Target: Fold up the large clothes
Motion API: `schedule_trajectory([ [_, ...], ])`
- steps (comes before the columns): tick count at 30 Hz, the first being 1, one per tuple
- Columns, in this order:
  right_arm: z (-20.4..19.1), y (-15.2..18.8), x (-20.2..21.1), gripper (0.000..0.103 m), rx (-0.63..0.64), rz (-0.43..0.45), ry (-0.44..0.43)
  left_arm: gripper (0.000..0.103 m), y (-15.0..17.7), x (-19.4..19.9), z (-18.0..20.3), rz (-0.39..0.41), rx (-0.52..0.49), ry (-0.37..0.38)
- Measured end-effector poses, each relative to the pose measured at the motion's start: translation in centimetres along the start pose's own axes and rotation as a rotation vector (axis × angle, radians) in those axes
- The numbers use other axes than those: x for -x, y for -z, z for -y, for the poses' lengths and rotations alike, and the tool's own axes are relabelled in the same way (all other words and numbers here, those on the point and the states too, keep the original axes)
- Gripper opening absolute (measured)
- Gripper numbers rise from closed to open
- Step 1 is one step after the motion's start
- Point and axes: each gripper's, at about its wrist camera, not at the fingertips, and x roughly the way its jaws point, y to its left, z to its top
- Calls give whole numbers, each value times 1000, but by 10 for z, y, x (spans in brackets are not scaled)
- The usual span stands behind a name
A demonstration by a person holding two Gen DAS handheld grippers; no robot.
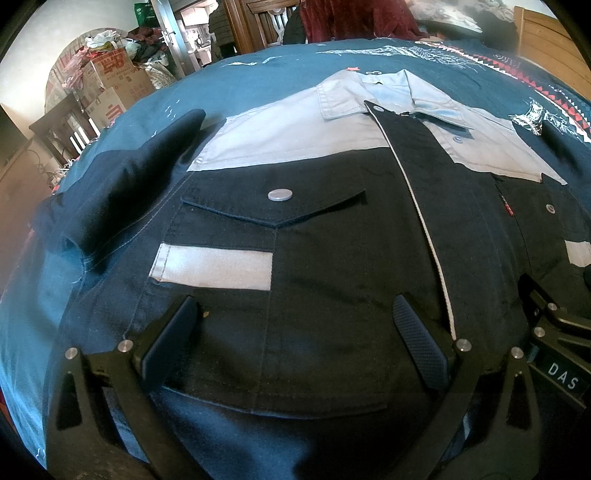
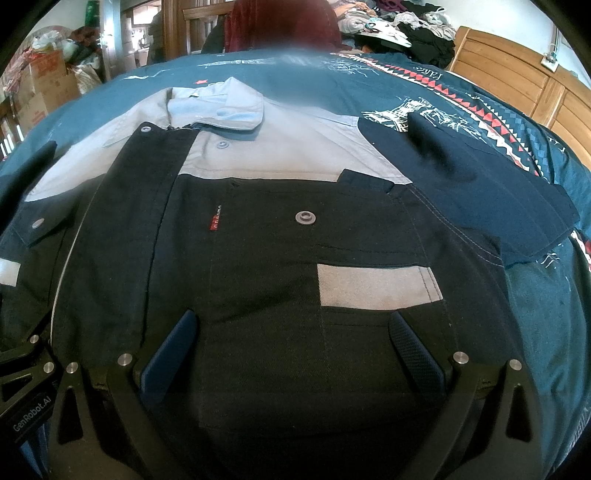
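A black work jacket with a grey yoke, grey collar and grey chest stripes lies face up on the bed, collar at the far end. Its short sleeves are folded in: one at the left, the other at the right. My left gripper hovers open over the jacket's left chest, below the snap pocket flap. My right gripper is open above the jacket on the right chest, just below the grey stripe. Neither holds cloth. The right gripper's body shows at the left view's edge.
A teal bedspread with white and red patterns covers the bed. Cardboard boxes and bags stand far left. A wooden headboard rises at the right, with piled clothes beyond. A person in dark red sits behind the bed.
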Motion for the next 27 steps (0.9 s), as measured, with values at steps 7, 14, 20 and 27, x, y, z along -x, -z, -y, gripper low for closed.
schedule_trajectory([
  [7, 0, 0, 0, 103, 0, 0, 0, 103, -1, -1, 0, -1, 0, 0],
  [14, 0, 0, 0, 103, 0, 0, 1, 103, -2, -2, -1, -1, 0, 0],
  [20, 0, 0, 0, 103, 0, 0, 1, 103, 0, 0, 0, -1, 0, 0],
  [27, 0, 0, 0, 103, 0, 0, 1, 103, 0, 1, 0, -2, 0, 1],
])
